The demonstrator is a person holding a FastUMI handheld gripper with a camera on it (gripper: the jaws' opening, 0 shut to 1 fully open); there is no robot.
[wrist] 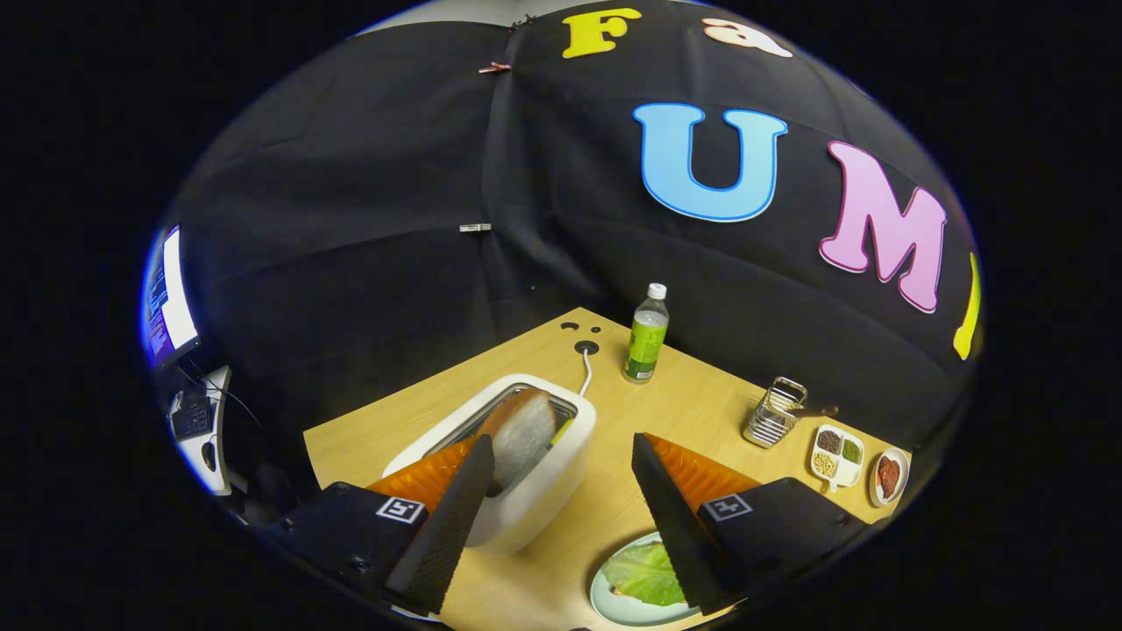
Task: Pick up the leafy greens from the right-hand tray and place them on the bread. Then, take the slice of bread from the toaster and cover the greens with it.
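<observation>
Brown-crusted bread slice (pixel 523 429) stands in the toaster (pixel 526 491) (white), touching the wide-open jaws' left finger (pixel 447 526)

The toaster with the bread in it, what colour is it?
White, seen in the gripper view: the toaster sits just ahead of the open gripper.

Even, bright overhead light falls on the desk (pixel 543 578), with soft, short shadows beneath the fingers (pixel 561 464). Fisheye bending curves the desk's edges strongly. Focus stays sharp; a monitor (pixel 168 298) glows overexposed.
</observation>
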